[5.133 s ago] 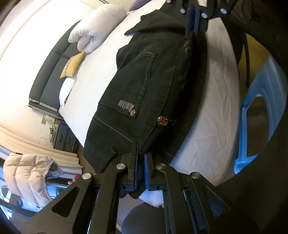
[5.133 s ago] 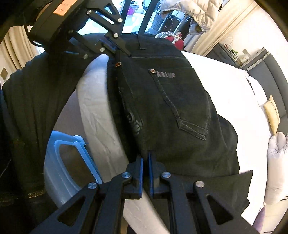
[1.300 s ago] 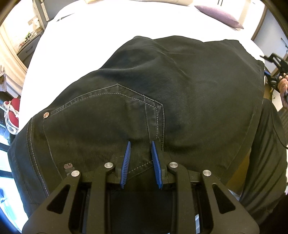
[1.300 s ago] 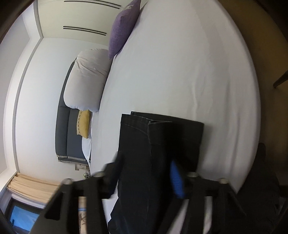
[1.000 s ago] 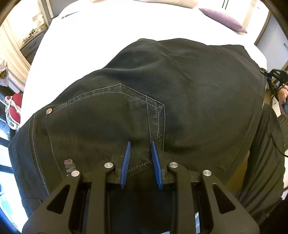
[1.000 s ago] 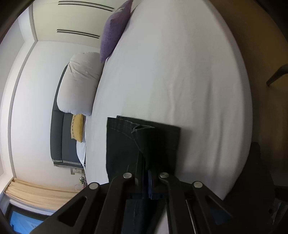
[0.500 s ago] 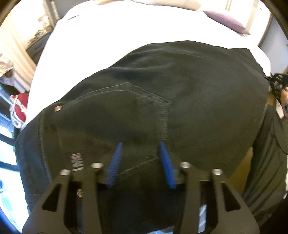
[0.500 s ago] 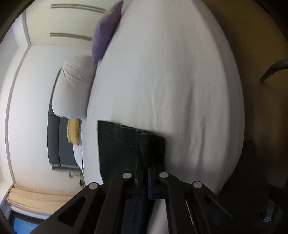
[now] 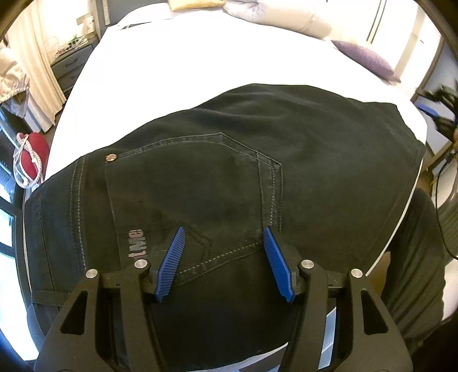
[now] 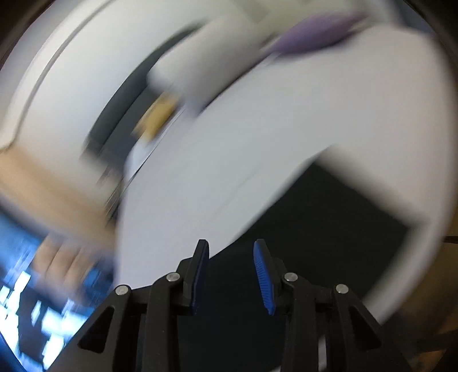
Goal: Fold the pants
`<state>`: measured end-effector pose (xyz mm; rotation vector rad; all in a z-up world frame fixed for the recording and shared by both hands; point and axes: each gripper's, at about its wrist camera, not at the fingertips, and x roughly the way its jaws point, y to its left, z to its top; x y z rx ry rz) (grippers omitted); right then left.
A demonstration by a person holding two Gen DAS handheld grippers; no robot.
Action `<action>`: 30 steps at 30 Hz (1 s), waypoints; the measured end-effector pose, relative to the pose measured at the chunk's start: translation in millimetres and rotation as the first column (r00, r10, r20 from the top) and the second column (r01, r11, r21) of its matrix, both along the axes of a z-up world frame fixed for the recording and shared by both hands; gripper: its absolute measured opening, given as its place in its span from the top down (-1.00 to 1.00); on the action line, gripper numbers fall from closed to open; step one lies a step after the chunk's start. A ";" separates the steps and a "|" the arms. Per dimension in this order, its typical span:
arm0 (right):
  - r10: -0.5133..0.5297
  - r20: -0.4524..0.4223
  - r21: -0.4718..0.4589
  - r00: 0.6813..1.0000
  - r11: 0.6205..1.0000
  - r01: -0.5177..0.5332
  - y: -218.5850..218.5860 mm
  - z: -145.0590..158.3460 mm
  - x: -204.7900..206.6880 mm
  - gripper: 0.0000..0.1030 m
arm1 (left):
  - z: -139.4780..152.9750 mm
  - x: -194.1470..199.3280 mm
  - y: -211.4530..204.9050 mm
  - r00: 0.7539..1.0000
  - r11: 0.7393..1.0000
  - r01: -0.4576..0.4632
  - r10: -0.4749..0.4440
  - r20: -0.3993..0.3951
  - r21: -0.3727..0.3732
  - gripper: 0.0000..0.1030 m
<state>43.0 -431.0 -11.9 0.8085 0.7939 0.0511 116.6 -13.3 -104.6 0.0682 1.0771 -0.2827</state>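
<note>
Stitched black denim pants (image 9: pixel 300 148) on smooth, seemingly white bed (image 9: pixel 177 54)

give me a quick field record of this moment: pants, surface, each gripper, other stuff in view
pants: black jeans lying flat on the bed, back pocket facing up
surface: white bed sheet
left gripper: jaws opening, pads apart above the pocket, gripping nothing
right gripper: jaws opening, nothing between them, view blurred
other: purple cushion, white pillow
</note>
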 end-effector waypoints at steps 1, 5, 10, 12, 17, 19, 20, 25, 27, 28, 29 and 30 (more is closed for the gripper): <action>0.108 -0.018 0.019 0.994 0.994 -0.108 28.7 -4.5 18.5 0.34 | -0.3 -2.9 5.6 1.000 1.000 -0.003 0.003 0.002 -0.003 -0.09; 0.456 -0.109 0.107 0.883 0.889 -0.446 143.8 -50.1 74.2 0.42 | -4.5 -1.4 14.2 1.000 1.000 -0.009 0.009 -0.002 -0.017 -0.09; 0.455 -0.203 0.185 0.867 0.887 -0.423 164.2 -120.1 108.7 1.00 | -5.9 -4.1 16.9 1.000 1.000 0.002 -0.002 0.010 -0.029 -0.09; 0.370 -0.200 0.214 0.907 0.920 -0.327 136.4 -131.2 115.6 1.00 | -7.1 -4.0 18.9 1.000 0.999 0.002 -0.002 0.013 -0.044 -0.09; -0.035 -0.242 0.016 0.970 0.999 0.040 50.0 -110.9 114.4 1.00 | -7.8 -1.1 20.2 1.000 0.998 -0.005 0.007 0.026 -0.064 -0.09; -0.032 -0.209 0.011 0.977 0.999 0.035 54.4 -91.2 112.0 0.90 | -8.0 -3.4 21.2 0.999 0.998 -0.010 0.012 0.030 -0.066 -0.09; 0.038 -0.167 0.014 0.985 0.999 -0.036 73.8 -78.3 112.0 0.90 | -8.2 -4.3 21.6 0.999 0.998 -0.012 0.015 0.033 -0.067 -0.09; 0.525 -0.085 0.162 0.847 0.846 -0.508 228.9 -70.8 113.9 0.90 | -7.4 -5.3 19.4 0.999 0.998 -0.019 0.020 0.028 -0.055 -0.10; 0.597 -0.130 0.185 0.791 0.799 -0.573 272.2 -90.9 118.4 0.90 | -6.4 -5.5 21.0 1.000 0.998 -0.020 0.021 0.018 -0.064 -0.10; 0.595 -0.169 0.189 0.786 0.802 -0.567 281.5 -104.8 122.2 0.91 | -6.8 -5.9 21.4 1.000 0.997 -0.022 0.023 0.015 -0.069 -0.10; 0.569 -0.212 0.194 0.794 0.821 -0.536 282.3 -120.9 130.2 1.00 | -6.8 -6.7 22.5 1.000 0.997 -0.024 0.025 0.014 -0.075 -0.10; 0.544 -0.226 0.224 0.808 0.837 -0.500 278.0 -134.2 135.0 1.00 | -6.9 -5.8 22.4 1.000 0.997 -0.025 0.026 0.014 -0.077 -0.10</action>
